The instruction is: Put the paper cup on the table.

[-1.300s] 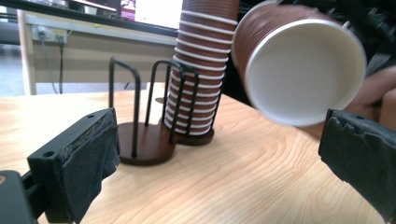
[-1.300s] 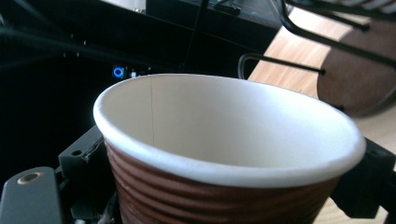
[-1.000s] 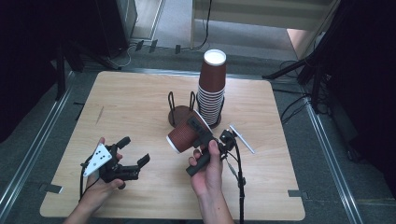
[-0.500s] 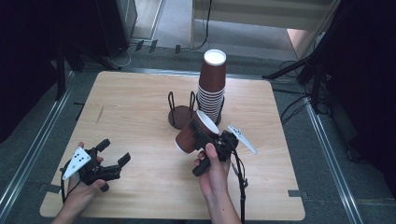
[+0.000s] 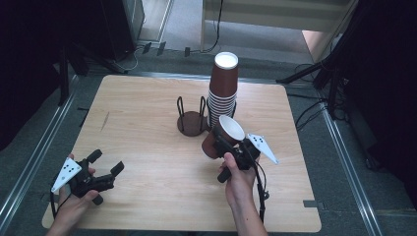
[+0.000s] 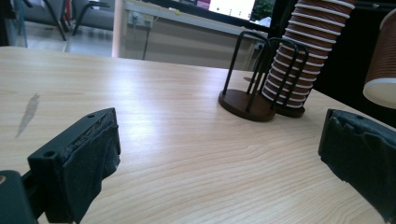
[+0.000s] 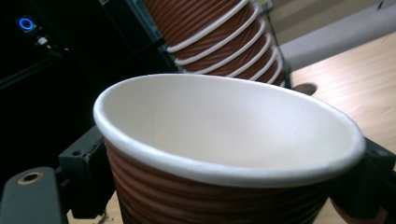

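Right gripper [image 5: 222,143]: jaws clamped on a paper cup [image 5: 222,135], one jaw on each side of the ribbed brown wall just under the white rim. In the right gripper view the cup [image 7: 224,154] sits between the two black jaws, mouth tilted up toward the camera, inside empty.

Cup position: lifted off the table [image 5: 147,147], tipped, just in front of the cup stack [image 5: 223,86] and beside the wire holder [image 5: 192,118]. Touching neither, as far as can be told.

Left gripper [image 5: 101,169]: jaws apart, nothing between them. It hovers low at the near left corner of the table, well apart from the cup. In the left gripper view its pads [image 6: 88,154] frame bare wood, with the holder [image 6: 250,88] and stack [image 6: 299,56] farther off and the held cup [image 6: 383,60] at the right edge.

Step in hand, as judged: one cup is being carried clear of the stack.

Next move, as judged: bring the cup upright over the holder or a bare part of the table, lower it until the base rests, then part the jaws. Risk: the thin wall may dent under a hard squeeze.
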`<move>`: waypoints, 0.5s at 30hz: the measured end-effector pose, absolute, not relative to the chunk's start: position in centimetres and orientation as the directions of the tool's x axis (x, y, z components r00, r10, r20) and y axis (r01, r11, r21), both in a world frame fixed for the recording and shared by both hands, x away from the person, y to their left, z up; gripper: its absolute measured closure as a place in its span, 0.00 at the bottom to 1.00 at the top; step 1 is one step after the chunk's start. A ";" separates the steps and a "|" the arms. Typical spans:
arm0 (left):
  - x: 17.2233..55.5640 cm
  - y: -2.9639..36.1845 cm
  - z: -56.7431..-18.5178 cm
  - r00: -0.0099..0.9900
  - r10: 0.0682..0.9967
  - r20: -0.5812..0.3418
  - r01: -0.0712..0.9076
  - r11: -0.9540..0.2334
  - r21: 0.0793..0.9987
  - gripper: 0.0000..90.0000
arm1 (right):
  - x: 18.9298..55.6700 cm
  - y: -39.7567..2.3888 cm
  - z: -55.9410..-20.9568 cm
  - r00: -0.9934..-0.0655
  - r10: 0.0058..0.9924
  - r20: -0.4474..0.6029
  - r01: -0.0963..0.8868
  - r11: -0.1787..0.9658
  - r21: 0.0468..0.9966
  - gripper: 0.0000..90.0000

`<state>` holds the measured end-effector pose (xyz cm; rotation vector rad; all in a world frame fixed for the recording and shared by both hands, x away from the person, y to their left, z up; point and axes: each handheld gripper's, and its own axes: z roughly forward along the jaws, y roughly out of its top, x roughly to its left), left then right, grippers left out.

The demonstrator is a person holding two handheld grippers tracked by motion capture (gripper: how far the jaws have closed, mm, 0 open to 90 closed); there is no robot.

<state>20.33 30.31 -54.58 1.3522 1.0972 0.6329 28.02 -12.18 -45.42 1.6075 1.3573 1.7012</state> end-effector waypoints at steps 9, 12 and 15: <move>20.0 31.6 -55.1 0.372 0.894 -0.250 0.237 0.169 0.957 0.00 | 28.6 -13.9 -45.7 -0.214 0.905 0.367 0.191 -0.330 0.924 0.13; 20.1 31.9 -55.1 0.359 0.897 -0.257 0.240 0.177 0.955 0.00 | 28.8 -14.5 -45.8 -0.202 0.924 0.325 0.173 -0.293 0.940 0.13; 20.1 32.0 -55.2 0.351 0.901 -0.256 0.246 0.175 0.953 0.00 | 28.9 -14.7 -45.9 -0.194 0.932 0.307 0.159 -0.279 0.947 0.13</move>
